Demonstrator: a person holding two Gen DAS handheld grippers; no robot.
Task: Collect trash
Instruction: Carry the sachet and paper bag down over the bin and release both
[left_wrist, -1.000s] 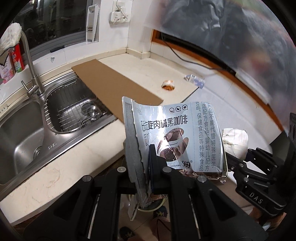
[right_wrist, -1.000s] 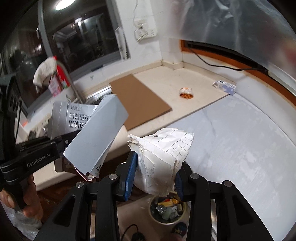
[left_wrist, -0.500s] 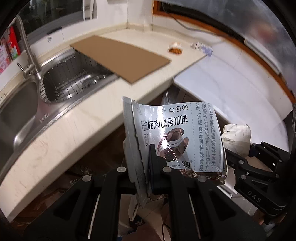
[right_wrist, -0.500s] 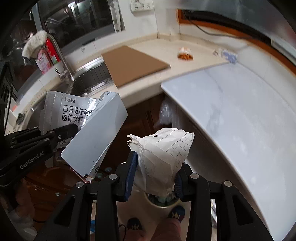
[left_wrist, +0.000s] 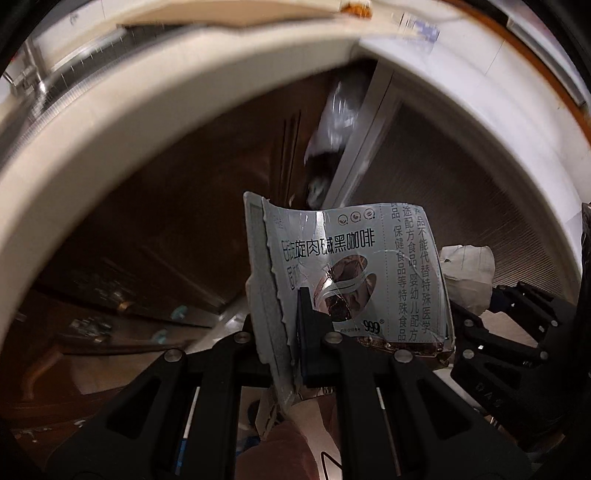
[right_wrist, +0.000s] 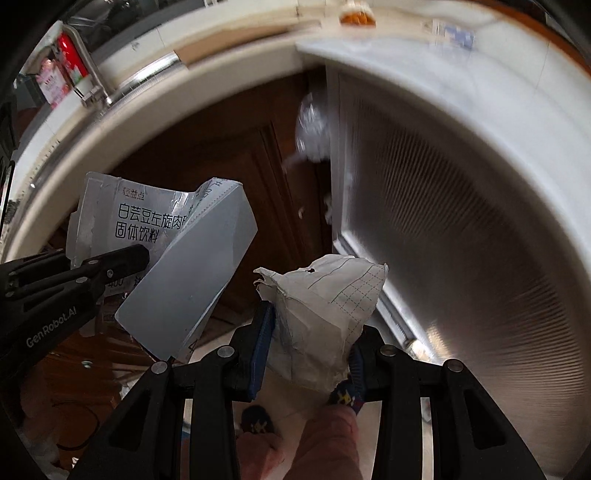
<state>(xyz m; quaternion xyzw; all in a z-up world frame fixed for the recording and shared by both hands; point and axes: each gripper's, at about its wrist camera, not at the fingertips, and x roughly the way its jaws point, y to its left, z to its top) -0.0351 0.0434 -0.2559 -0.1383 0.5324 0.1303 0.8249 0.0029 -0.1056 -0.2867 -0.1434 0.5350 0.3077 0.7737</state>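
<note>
A: What is the left gripper (left_wrist: 291, 314) holding?

B: Its jaws are pinching a silvery torn-open coffee pouch (left_wrist: 354, 273) printed with Chinese text, standing upright.

A: And around it?

B: The right gripper (left_wrist: 476, 306) is gripping crumpled white paper (left_wrist: 467, 275) just beside the pouch. A pale countertop edge (left_wrist: 147, 110) is arching overhead, blurred, with dark wooden cabinet doors (left_wrist: 184, 221) showing below it.

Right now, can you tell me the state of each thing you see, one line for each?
Left gripper: shut on the foil pouch.
Foil pouch: empty, torn open, creased.
Right gripper: shut on the crumpled paper.
Crumpled paper: balled up, held between the pads.
Counter: above both grippers, blurred.
</note>
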